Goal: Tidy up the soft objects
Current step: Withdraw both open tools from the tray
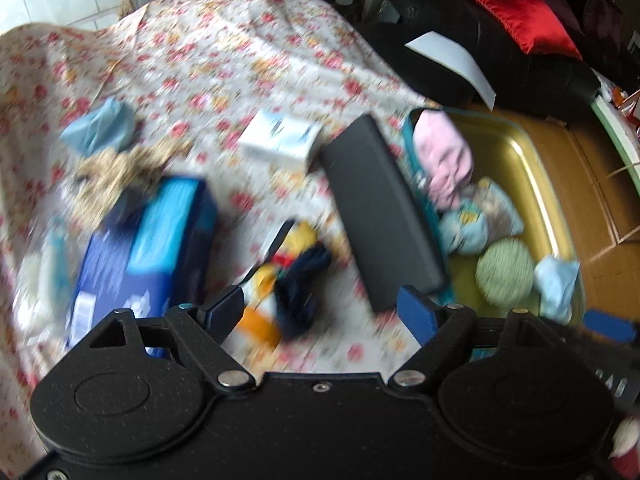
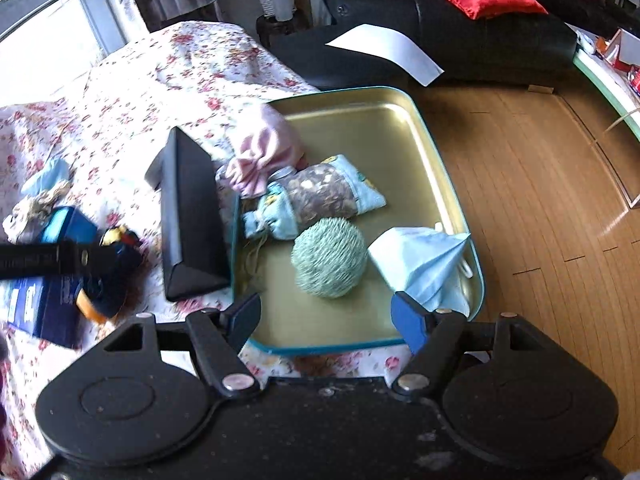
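The left gripper [image 1: 320, 312] is standing nearest the lens in the left wrist view, its jaws parted and nothing lying between them. Directly ahead of the gap, a soft toy [image 1: 288, 276] in yellow, orange and dark blue is lying on the flowered cloth [image 1: 208, 60]. Its long axis is running roughly up the frame, leaning a little to the right, so it is lying more or less in line with the fingers rather than across them. The picture is blurred, and whether any fingertip is touching the toy cannot be told.

To the left of the toy a blue box [image 1: 148, 248] is resting on the cloth; to the right a black case [image 1: 380, 212] is lying alongside the gold tray [image 1: 532, 160]. Further back sit a beige fluffy item [image 1: 116, 172], a blue cloth bundle [image 1: 100, 126] and a small white box [image 1: 280, 136].

The right gripper [image 2: 328, 316] is hovering over the near end of the tray, jaws likewise apart and empty. Beyond it, inside the tray, are lying a green yarn ball [image 2: 330, 256], a pale blue mask [image 2: 420, 264], a patterned pouch [image 2: 316, 196] and, at the far left rim, a pink cloth [image 2: 264, 148].

Judgement: the toy is the next soft item, the left gripper is much the nearer, and the tray is lying to its right, past the black case.
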Motion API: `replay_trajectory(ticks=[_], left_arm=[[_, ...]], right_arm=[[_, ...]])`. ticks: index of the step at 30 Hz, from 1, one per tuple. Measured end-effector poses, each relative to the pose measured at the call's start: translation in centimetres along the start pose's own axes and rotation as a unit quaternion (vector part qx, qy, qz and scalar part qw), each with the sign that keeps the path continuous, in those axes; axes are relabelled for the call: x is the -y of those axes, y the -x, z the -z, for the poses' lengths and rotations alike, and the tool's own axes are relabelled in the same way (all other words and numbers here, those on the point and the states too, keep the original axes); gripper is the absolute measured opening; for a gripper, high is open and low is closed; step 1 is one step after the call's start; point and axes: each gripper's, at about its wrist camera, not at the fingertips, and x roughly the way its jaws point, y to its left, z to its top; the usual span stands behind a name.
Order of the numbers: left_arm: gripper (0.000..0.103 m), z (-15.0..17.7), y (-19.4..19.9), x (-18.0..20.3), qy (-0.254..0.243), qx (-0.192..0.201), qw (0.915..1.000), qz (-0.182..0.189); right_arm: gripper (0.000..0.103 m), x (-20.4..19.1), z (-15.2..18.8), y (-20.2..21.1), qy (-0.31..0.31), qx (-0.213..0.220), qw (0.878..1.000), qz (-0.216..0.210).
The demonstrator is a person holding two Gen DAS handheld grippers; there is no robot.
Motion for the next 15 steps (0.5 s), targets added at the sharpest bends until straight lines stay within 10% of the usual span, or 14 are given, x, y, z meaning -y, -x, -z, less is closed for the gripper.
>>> replay_trajectory(ticks=[15], left_arm=[[0.080,3.2,3.1,-10.7,0.128,0.012,0.9889,-0.075]], right_arm=[[0.074,-5.1,2.1,0.9,0.057,-0.009,0.998,-0.033]])
